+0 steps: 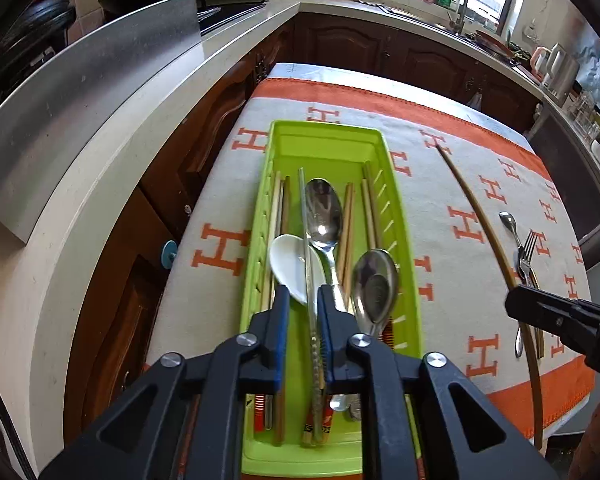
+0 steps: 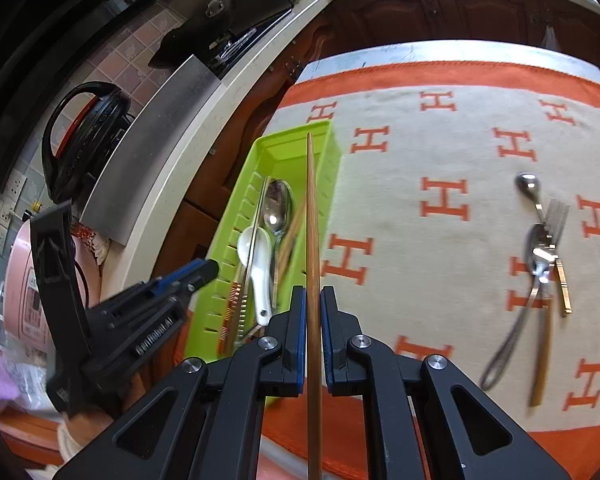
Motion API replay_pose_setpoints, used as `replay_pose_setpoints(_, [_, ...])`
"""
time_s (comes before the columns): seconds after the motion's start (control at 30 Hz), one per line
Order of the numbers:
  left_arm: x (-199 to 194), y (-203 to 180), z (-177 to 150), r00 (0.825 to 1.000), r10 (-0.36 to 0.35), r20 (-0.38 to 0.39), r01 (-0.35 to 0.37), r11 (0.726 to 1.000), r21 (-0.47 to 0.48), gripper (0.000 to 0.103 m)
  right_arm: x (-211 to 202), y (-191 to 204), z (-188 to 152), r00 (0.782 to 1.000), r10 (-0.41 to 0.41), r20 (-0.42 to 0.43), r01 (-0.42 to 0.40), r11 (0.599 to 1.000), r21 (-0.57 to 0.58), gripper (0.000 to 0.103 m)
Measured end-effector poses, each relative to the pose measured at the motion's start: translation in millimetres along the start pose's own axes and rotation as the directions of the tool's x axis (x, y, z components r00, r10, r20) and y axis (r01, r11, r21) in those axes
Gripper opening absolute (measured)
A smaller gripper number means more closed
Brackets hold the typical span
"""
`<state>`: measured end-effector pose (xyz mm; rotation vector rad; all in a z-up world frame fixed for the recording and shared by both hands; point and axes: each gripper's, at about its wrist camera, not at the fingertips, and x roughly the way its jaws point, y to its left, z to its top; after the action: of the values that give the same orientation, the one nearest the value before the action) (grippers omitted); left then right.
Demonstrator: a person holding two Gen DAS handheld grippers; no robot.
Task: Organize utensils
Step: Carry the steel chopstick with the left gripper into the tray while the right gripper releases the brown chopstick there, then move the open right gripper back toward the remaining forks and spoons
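The right gripper (image 2: 313,308) is clamped on a long wooden chopstick (image 2: 311,220), its blue pads pressing the shaft from both sides while the stick runs straight ahead and its far tip reaches over the far end of the green tray (image 2: 296,148). The left gripper (image 1: 303,300) hangs over that tray's near half with its jaws a little apart; a metal chopstick (image 1: 309,248) passes through the gap between the pads, and no pad visibly presses on it. Inside the tray, nearest the left gripper, lie a white ceramic spoon (image 1: 290,264) and a steel spoon (image 1: 374,284) with its bowl tilted up, then a larger steel spoon (image 1: 323,212) further along, with several wooden chopsticks (image 1: 348,220) laid lengthwise along both sides. The tray sits on a cream cloth (image 2: 440,152) patterned with orange letters and edged in orange. Well apart from the tray, on the right side of the cloth, a small pile of cutlery rests: a fork (image 2: 556,216), a small spoon (image 2: 530,188) and other steel pieces crossed over one another. Beyond the table stand dark wooden cabinets (image 1: 360,44) under a pale countertop (image 1: 100,168).
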<state>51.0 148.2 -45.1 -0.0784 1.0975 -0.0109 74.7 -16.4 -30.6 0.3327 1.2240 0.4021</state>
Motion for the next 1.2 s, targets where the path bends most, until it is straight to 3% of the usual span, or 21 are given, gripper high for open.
replay_pose_setpoints(0.3, [-0.8, 37.5, 0.6, 1.000, 0.012, 0.027, -0.010, 0.997, -0.070, 0.041, 60.4, 37.3, 26.6, 0.998, -0.009, -0.070, 0.011, 1.000, 0.028, 0.007])
replay_pose_setpoints(0.47, [1.5, 53.1, 1.6, 0.999, 0.039, 0.025, -0.036, 0.995, -0.097, 0.043, 81.8, 45.7, 38.8, 0.997, -0.032, -0.067, 0.036, 0.997, 0.069, 0.009])
replay_pose_setpoints(0.57, [2.6, 56.3, 1.9, 0.999, 0.040, 0.025, -0.037, 0.994, -0.101, 0.043, 88.1, 44.7, 42.3, 0.997, -0.039, -0.060, 0.044, 0.995, 0.093, 0.018])
replay_pose_setpoints(0.87, [0.1, 41.6, 0.4, 0.999, 0.033, 0.028, -0.031, 0.997, -0.064, 0.049, 79.6, 37.0, 26.4, 0.994, -0.080, -0.069, 0.082, 0.996, 0.032, 0.021])
replay_pose_setpoints(1.2, [-16.5, -4.2, -4.8, 0.999, -0.005, 0.033, 0.003, 0.999, 0.033, 0.054, 33.3, -4.0, -5.9, 0.990, -0.139, -0.023, 0.139, 0.990, -0.020, 0.022])
